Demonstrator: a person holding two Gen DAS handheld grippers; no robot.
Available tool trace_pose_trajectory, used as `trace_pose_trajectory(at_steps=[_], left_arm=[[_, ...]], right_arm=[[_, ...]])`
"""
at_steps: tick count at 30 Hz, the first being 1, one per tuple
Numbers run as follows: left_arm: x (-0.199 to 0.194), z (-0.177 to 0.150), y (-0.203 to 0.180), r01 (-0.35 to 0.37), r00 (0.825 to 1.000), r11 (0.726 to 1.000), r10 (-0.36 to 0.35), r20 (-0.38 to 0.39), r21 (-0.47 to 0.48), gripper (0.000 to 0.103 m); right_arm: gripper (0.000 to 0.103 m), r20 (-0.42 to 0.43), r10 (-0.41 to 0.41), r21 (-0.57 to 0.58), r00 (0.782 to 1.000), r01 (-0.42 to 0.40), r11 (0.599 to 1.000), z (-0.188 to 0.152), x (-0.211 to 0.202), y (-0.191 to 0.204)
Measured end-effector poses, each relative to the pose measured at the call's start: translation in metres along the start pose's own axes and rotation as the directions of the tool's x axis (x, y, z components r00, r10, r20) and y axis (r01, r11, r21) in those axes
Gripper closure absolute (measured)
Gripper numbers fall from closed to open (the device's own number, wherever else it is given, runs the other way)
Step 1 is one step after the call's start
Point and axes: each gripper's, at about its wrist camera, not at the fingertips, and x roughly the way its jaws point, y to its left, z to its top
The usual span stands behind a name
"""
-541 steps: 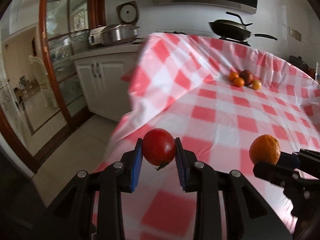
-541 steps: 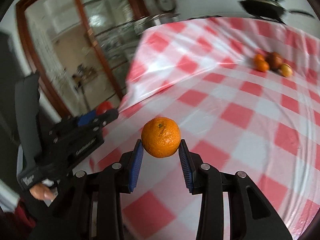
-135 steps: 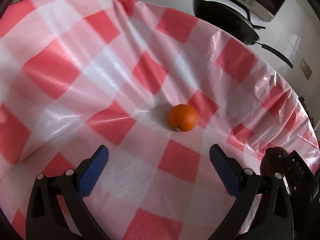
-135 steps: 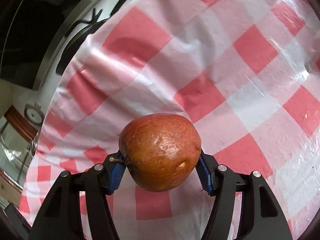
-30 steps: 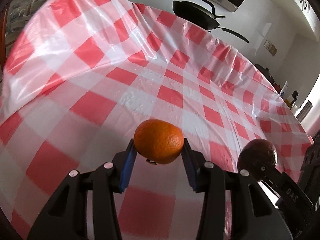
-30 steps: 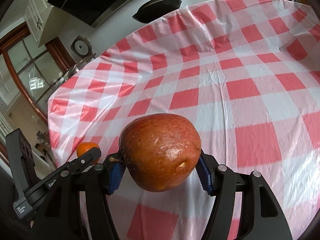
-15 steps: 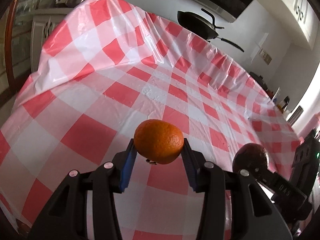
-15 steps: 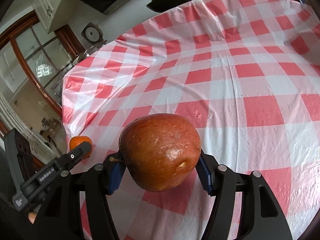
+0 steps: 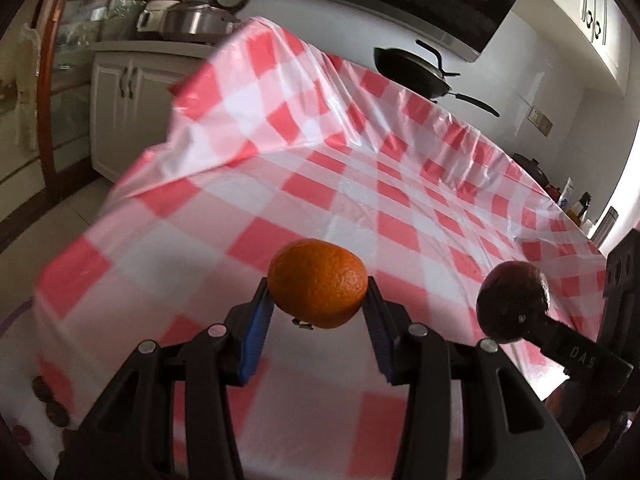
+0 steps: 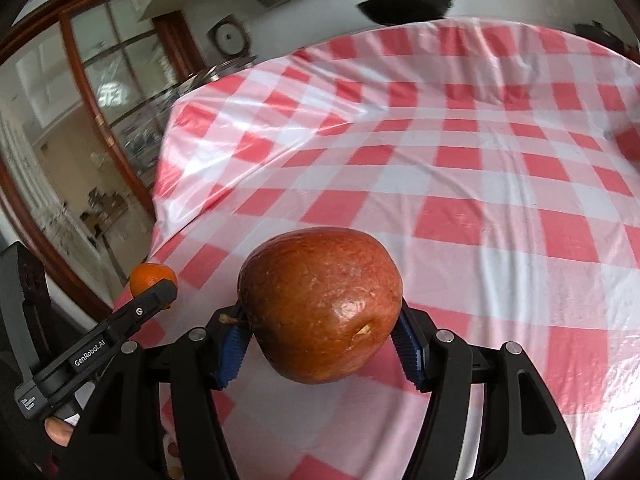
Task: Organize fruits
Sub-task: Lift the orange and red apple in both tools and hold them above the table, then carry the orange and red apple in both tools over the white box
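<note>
Gripping dimpled round orange [image 9: 318, 284], glossy apple [image 10: 322, 304].

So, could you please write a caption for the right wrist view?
Right gripper clamps a reddish-brown apple above the red-checked tablecloth; left gripper holds an orange nearby.

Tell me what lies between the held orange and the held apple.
Nothing: between the orange and the apple, the left wrist view shows only bare checked tablecloth.
</note>
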Motion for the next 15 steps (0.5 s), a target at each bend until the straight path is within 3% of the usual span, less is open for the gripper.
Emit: trace_pose_trajectory(at_steps=[8,15], left_arm=[[-0.029,-0.012,0.036,-0.044,0.999,0.999,0.044,0.031,0.0,0.058],[-0.055,-0.02,0.07,-0.135,0.989,0.991,0.136,0.052,-0.018,0.058]], right_arm=[[0.041,-0.034,0.054,-0.125,0.998,-0.058,0.99,-0.01,0.005,0.041],[0.041,-0.082,0.097,-0.224,0.992,-0.113,0.968,-0.02,0.015,0.079]])
